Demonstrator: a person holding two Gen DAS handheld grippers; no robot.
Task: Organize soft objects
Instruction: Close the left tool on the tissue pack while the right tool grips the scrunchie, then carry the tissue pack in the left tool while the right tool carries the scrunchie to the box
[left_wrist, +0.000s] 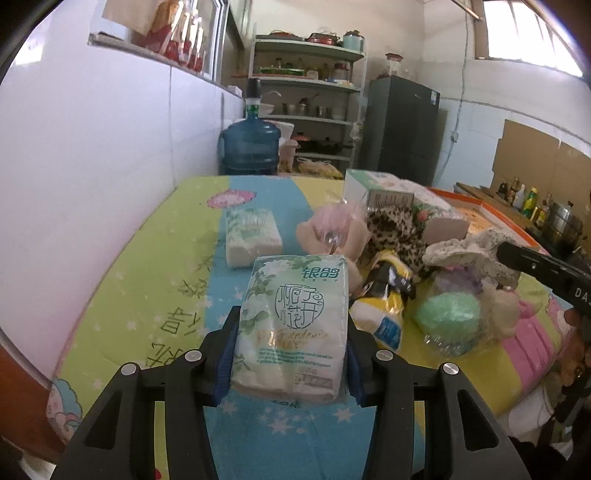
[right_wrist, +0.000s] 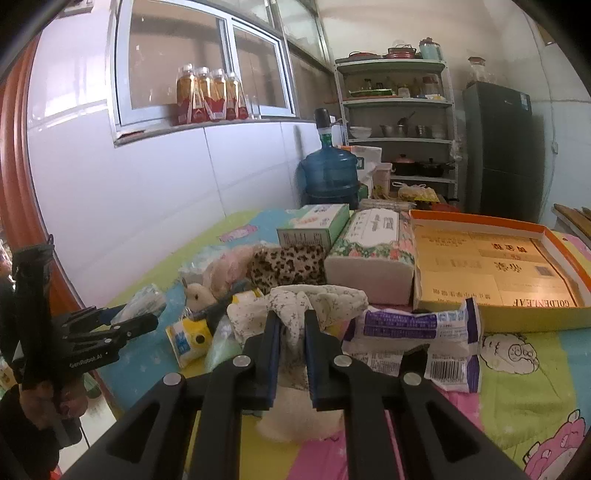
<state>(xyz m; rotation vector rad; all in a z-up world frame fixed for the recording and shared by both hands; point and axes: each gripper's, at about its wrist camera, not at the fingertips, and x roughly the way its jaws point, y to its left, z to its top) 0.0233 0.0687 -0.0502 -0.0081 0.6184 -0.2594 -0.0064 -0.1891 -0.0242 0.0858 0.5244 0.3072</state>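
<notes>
Left claw (left_wrist: 291, 332) is clamped on a gardenia tissue pack (left_wrist: 291, 325), raised above the bench (left_wrist: 122, 295). Right claw (right_wrist: 291, 332) pinches a floral cloth (right_wrist: 295, 306) atop the pile. Step: sorting. Next: place each with its kind.

Right gripper (left_wrist: 532, 264) cut off at the left wrist frame's right edge, its tips hidden, bottles (left_wrist: 524, 197) at far right too small to read, tissue pack (right_wrist: 142, 301) at left of right wrist frame blurred, cloth (right_wrist: 295, 306) partly hidden behind fingers (right_wrist: 271, 354).
</notes>
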